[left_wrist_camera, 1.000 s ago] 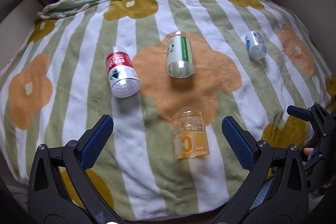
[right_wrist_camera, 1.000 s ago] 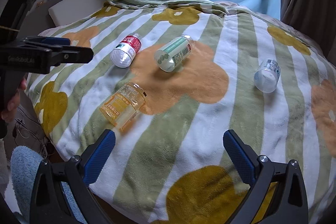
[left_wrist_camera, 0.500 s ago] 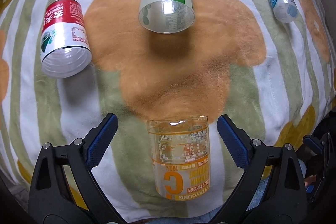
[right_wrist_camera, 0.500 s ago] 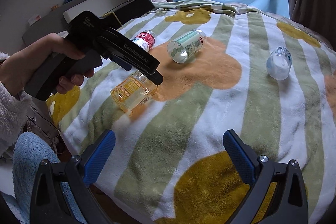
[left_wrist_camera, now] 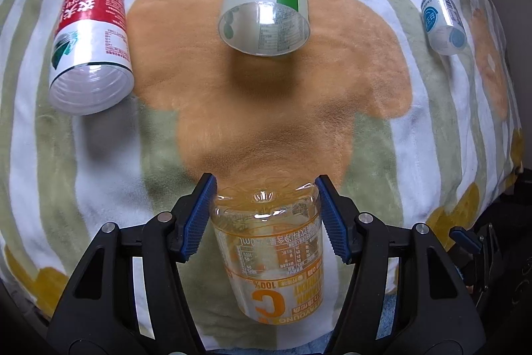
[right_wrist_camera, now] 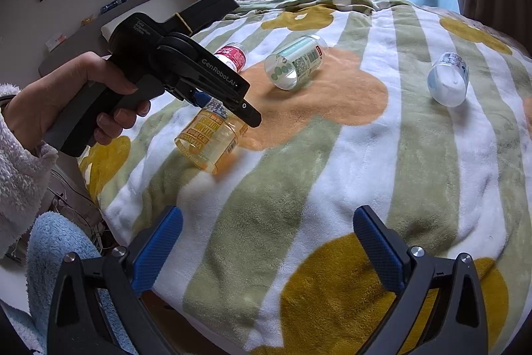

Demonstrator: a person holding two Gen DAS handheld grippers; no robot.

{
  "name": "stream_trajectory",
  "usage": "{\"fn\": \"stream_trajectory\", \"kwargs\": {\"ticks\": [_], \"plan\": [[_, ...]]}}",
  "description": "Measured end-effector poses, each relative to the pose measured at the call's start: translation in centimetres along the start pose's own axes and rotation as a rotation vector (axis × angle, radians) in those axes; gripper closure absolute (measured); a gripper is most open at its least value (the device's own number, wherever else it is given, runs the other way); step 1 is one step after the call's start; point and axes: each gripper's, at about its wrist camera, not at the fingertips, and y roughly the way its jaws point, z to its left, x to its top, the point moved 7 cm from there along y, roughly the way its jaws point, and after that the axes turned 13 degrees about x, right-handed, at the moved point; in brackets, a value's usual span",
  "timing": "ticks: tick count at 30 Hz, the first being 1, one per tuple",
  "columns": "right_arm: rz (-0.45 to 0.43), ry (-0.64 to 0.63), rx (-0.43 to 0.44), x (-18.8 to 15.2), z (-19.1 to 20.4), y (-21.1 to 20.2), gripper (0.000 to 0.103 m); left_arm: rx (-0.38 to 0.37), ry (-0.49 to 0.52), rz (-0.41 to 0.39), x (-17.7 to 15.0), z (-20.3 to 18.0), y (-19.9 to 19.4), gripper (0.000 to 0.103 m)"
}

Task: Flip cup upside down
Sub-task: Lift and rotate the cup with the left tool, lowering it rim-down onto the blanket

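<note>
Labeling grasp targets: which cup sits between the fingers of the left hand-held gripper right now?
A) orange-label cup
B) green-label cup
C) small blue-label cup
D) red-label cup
A: in the left wrist view the blue pads of the left hand-held gripper flank the orange-label cup, lying on its side on the blanket. The red-label cup, green-label cup and small blue-label cup lie farther off, untouched.
</note>
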Motion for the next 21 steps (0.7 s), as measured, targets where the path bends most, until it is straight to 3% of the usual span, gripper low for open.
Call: {"fn": "stream_trajectory", "kwargs": {"ticks": [6,13,17,21], "plan": [[-0.008,0.006,0.0,-0.1,0.0,0.1,0.0,0.041,-0.038,-0.223,-0.1,0.8,-3.1,0.045],[-0.006,-0.05,-0.028,-0.1,0.7,0.3,0.0,0.024,-0.129,-0.45,-0.3,1.2,-5.3,0.045],[-0.017,-0.042,-0.023,-0.1,0.5,0.4,0.0,0.088,-0.124,-0.6,0.1,0.3,-6.3,0.045],[-0.009,-0.045,-0.031,-0.3,0.7,0.4,0.0,0.112,-0.096,-0.624,0.2,-0.6,-5.3,0.045]]}}
